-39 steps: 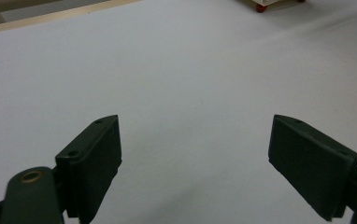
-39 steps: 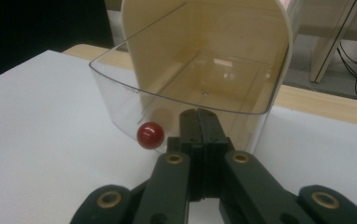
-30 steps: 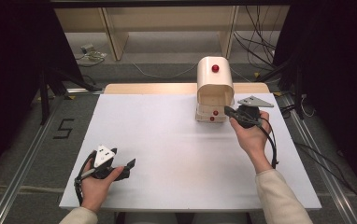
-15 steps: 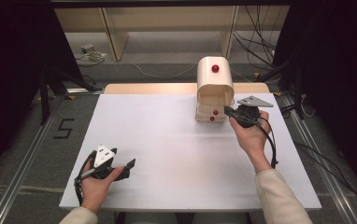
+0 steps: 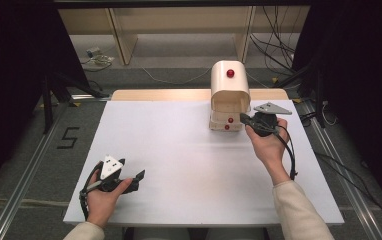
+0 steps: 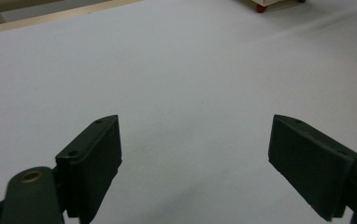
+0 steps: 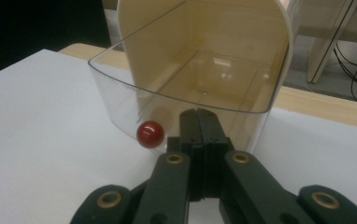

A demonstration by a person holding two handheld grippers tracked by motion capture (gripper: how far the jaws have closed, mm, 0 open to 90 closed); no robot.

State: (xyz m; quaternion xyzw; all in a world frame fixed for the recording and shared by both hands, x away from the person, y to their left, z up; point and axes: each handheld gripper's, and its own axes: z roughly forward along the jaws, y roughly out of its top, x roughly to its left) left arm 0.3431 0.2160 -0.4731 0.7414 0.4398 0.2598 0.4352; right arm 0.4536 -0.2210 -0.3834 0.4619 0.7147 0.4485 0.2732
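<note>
White and bare, the desk (image 5: pixel 179 165) carries just 1 object, a cream box with a domed top (image 5: pixel 230 97) standing toward the far right, with dark floor and trailing cables beyond. We see a clear plastic drawer (image 7: pixel 186 88) pulled out of its front, with a small red knob (image 7: pixel 150 134) on the drawer's face. Our right hand-held gripper (image 7: pixel 200 122) sits right at that drawer front, just beside the knob, its jaws pressed fully together with nothing between them. Our left hand-held gripper (image 5: pixel 129 179) rests near the front left of the desk, well apart from the box, its jaws spread wide and empty. We judge the drawer to be light, stiff and smooth, thin enough to flex or crack under a hard squeeze, and the box light enough to slide if pushed. The knob looks the natural place to pinch, though it is small, round and glossy, so it could slip.
</note>
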